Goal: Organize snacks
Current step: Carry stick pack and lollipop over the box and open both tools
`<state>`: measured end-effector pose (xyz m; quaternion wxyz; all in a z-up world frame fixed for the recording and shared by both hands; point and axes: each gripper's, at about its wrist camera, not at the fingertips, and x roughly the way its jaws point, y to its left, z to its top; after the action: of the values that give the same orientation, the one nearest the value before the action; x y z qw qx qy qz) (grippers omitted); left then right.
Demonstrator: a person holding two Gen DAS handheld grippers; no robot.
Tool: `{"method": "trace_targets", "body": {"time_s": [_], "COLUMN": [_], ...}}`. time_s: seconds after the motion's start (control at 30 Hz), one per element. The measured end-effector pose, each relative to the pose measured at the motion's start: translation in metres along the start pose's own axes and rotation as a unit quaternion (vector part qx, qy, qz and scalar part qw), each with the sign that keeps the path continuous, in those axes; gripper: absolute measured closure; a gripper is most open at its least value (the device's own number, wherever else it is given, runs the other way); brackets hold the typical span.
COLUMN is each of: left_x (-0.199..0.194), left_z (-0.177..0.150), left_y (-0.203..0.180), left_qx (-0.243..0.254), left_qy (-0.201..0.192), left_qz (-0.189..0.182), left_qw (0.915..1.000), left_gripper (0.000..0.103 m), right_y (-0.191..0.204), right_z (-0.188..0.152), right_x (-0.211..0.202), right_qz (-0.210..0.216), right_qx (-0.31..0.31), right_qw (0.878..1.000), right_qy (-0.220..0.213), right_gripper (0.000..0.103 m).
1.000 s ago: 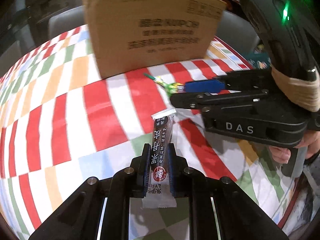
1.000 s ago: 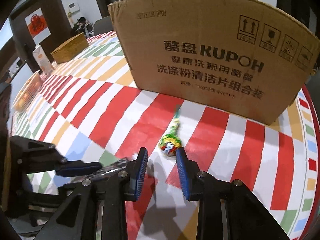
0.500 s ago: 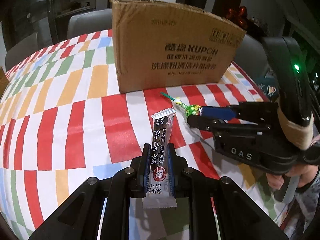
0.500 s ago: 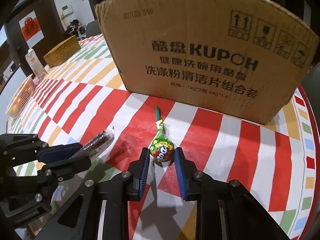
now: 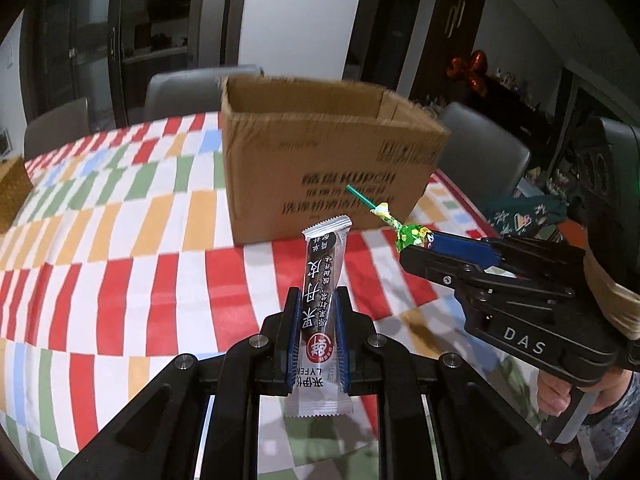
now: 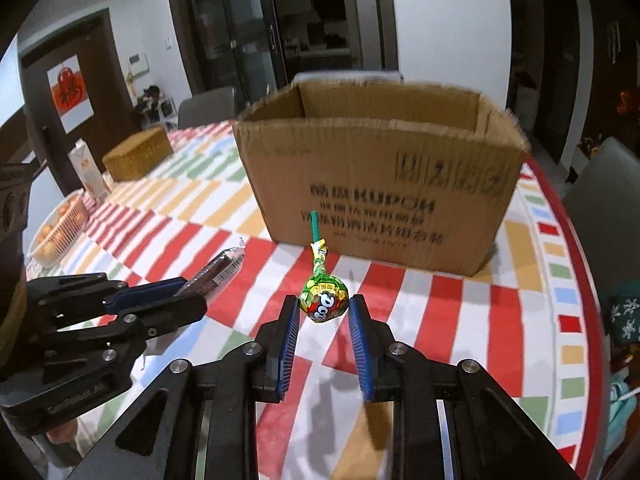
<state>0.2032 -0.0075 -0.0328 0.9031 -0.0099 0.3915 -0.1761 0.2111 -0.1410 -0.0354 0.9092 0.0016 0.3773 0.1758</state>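
Note:
My left gripper (image 5: 317, 300) is shut on a dark snack bar (image 5: 322, 280) with silver ends and holds it upright above the table. It also shows in the right wrist view (image 6: 216, 272). My right gripper (image 6: 325, 308) is shut on the head of a green lollipop (image 6: 325, 300), its green stick pointing at the box, lifted off the cloth. The lollipop shows in the left wrist view (image 5: 408, 234) too. An open cardboard box (image 6: 380, 184), also in the left wrist view (image 5: 320, 168), stands ahead of both grippers, top open.
The table has a red, white and coloured checked cloth (image 5: 120, 248). At the far left are a wicker box (image 6: 138, 154), a carton (image 6: 86, 170) and a white basket of fruit (image 6: 58, 228). Grey chairs (image 5: 188, 92) stand behind the table.
Both grippers have risen above the table toward the box. The right gripper closed on the lollipop and lifted it off the cloth. The box's open top has come into view.

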Motion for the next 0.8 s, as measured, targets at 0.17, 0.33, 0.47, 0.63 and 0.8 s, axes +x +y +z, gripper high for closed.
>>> {"method": "trace_targets", "body": {"time_s": [0.17,0.33,0.47,0.63,0.8], "left_x": [-0.022,-0.038,-0.049,-0.059,-0.061], "left_z": [0.013,0.03,0.046,0.069,0.086], "left_y": [-0.013,-0.023,-0.029,-0.034,-0.037], "left_qx": [0.009,0.016,0.024,0.036,0.039], "left_qy": [-0.033,-0.06,-0.083,-0.106,-0.116], "left_qz": [-0.001,-0.001,0.006,0.015,0.018], "left_qw": [0.9994,0.9981,0.9963,0.9936,0.9923], "left_gripper": [0.086,0.086,0.086,0.086,0.086], "right_y": [-0.001,-0.002,-0.006,-0.01,-0.013], "right_z": [0.01,0.022,0.032,0.046,0.061], "right_x": [-0.028,-0.05,-0.066,-0.08,-0.087], "right_qz": [-0.005,-0.009,-0.014,-0.019,-0.027], "right_qx": [0.005,0.011,0.017,0.023,0.019], "right_qw": [0.999,0.998,0.996,0.993,0.991], "right_qy": [-0.036,-0.069,-0.092,-0.114,-0.129], "right_gripper": [0.076,0.076,0.076,0.076,0.076]}}
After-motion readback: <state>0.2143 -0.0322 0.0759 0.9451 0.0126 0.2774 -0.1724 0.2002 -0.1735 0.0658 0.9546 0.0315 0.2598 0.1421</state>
